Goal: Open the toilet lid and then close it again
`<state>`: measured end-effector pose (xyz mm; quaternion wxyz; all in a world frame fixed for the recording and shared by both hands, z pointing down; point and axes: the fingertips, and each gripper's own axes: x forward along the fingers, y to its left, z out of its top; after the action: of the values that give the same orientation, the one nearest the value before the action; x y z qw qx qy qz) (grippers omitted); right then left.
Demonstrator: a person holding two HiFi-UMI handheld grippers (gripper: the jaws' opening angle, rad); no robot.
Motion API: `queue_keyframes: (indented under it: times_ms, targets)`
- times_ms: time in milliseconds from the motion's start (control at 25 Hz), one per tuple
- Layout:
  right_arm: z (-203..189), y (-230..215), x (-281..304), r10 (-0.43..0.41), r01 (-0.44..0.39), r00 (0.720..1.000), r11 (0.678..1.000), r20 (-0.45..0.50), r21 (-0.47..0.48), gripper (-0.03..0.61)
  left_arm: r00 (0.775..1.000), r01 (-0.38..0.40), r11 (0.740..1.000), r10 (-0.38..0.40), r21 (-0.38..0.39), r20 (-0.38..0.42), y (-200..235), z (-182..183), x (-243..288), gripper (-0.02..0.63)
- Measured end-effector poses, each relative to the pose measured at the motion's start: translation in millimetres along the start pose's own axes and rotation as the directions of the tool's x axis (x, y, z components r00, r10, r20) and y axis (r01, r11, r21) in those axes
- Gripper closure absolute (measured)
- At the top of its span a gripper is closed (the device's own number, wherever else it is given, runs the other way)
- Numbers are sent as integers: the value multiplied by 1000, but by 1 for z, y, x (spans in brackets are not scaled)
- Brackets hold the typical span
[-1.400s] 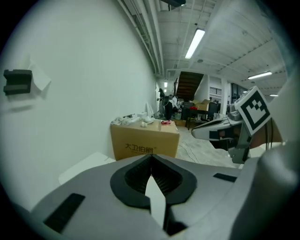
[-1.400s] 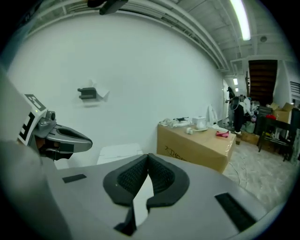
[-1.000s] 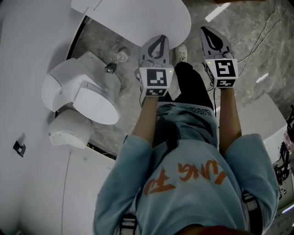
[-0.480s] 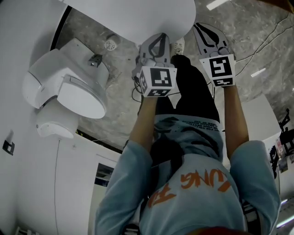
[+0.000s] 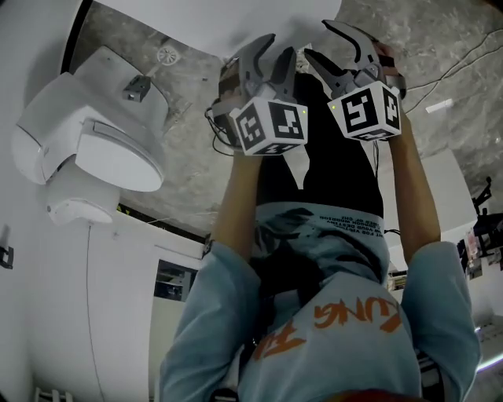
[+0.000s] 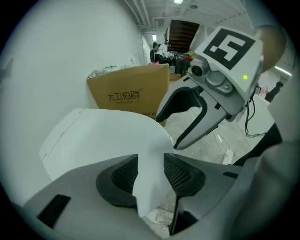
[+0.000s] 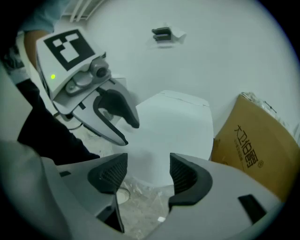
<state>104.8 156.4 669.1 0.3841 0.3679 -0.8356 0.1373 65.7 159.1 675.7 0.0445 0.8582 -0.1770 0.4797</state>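
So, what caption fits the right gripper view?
Left claw and right claw, jaws just opening, nothing gripped, poised at the toilet lid; cardboard box beside.

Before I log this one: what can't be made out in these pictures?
Toilet lid, head view: far end cut off by the top edge; whatever lies under it is hidden by the lid itself.
Small dark wall fixture, right gripper view: too small to identify.
Cardboard box, right gripper view: far side cut off by the dark rim.
Clutter down the room, left gripper view: too small and dim.
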Motion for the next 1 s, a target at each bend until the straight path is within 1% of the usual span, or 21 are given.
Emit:
queue_keyframes:
  times_ms: [80,160,280,400,480,560,640,800,920,1000]
  targets:
    - [-10,10,9,15,-19,999,992,-37,-122,234,999,-18,997,21,71,-29,-4,-9,7,377]
    - [-20,16,16,22,-39,997,968,-70,-247,210,998,-24,992,31,125,-60,-11,-17,15,320]
    - [-31,23,28,25,-62,995,914,-97,-402,198,993,-36,984,54,172,-105,-16,-31,23,279]
    - [-38,26,41,23,-73,994,863,-105,-500,195,987,-44,979,73,199,-141,-18,-44,29,272]
    - [-39,22,50,11,-68,994,845,-110,-530,190,984,-48,976,82,212,-158,-17,-49,32,272]
    - [-39,20,56,1,-66,993,834,-117,-548,181,981,-57,973,97,224,-168,-13,-53,33,272]
    - [-40,22,61,6,-78,992,823,-129,-563,178,981,-65,972,103,225,-165,-11,-55,34,271]
    - [-41,26,60,15,-108,988,787,-155,-608,178,982,-70,973,106,222,-159,-14,-53,34,270]
    - [-40,27,61,25,-140,981,781,-193,-609,201,980,-77,972,115,220,-164,-14,-54,36,270]
    - [-40,29,62,19,-145,978,780,-209,-609,207,979,-76,971,116,226,-169,-15,-57,36,270]
